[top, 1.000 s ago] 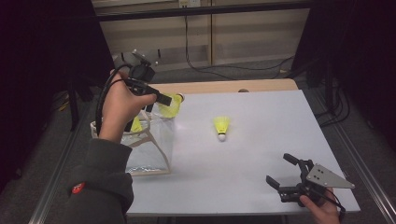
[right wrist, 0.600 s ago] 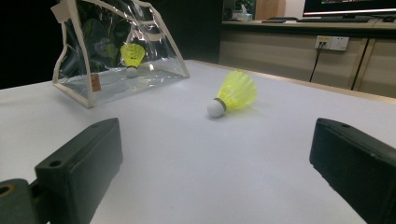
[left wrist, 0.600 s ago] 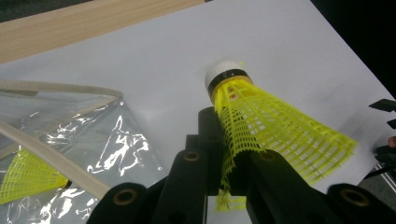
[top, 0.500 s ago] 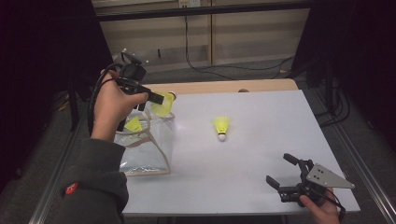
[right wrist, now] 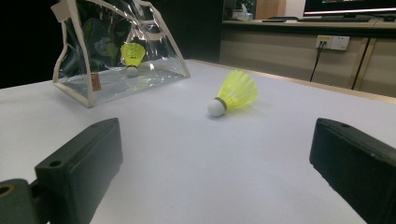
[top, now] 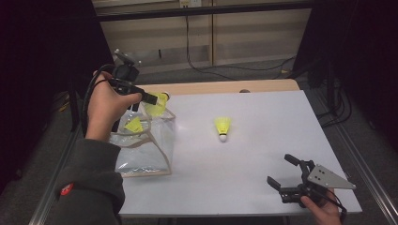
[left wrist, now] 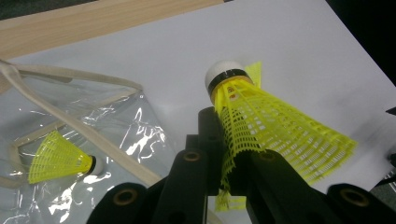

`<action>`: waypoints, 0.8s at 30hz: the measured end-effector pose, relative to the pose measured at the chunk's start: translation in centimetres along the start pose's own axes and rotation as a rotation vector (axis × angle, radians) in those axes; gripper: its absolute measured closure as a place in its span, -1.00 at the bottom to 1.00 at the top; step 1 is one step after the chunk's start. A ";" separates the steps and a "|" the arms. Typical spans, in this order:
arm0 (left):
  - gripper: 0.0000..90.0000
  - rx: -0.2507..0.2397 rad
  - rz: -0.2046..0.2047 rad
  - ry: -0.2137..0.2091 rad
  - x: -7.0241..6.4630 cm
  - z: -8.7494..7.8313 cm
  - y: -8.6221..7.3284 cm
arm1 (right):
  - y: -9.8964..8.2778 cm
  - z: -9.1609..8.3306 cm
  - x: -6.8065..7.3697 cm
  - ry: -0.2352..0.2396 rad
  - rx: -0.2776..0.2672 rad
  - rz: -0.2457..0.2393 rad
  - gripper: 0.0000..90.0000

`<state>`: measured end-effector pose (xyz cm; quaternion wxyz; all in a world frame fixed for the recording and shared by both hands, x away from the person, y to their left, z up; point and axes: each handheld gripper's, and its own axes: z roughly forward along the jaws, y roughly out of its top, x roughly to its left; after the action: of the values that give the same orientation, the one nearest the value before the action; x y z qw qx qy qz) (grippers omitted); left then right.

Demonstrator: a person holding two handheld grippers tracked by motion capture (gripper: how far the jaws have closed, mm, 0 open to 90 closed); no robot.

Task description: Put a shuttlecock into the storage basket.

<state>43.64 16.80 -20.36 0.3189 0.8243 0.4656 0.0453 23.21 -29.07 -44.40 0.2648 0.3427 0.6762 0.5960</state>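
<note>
One shuttlecock (left wrist: pixel 261 126) clamped in my left gripper (top: pixel 152 98) has moved left over the clear bag (top: pixel 150 140), ready to drop in, while my right gripper (top: pixel 286 173) rests wide open at the near right.

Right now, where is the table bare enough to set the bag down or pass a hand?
Bare: the wide white stretch between the loose shuttlecock and the right hand-held gripper, and the table's far right side. Crowded: the left edge, where the bag stands beneath the left hand-held gripper holding a shuttlecock.
</note>
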 end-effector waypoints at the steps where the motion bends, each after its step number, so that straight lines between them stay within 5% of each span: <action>1: 0.96 -0.004 -0.005 0.003 0.0 -0.1 0.0 | 0.0 0.0 0.0 0.001 0.000 -0.001 -0.94; 24: 0.96 -0.023 -0.030 0.032 1.0 -1.3 -0.4 | 0.0 0.0 0.0 -0.001 0.000 0.001 -0.94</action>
<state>43.43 18.36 -19.79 0.3217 0.8127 0.4822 0.0589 23.18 -29.03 -44.37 0.2651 0.3432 0.6758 0.5960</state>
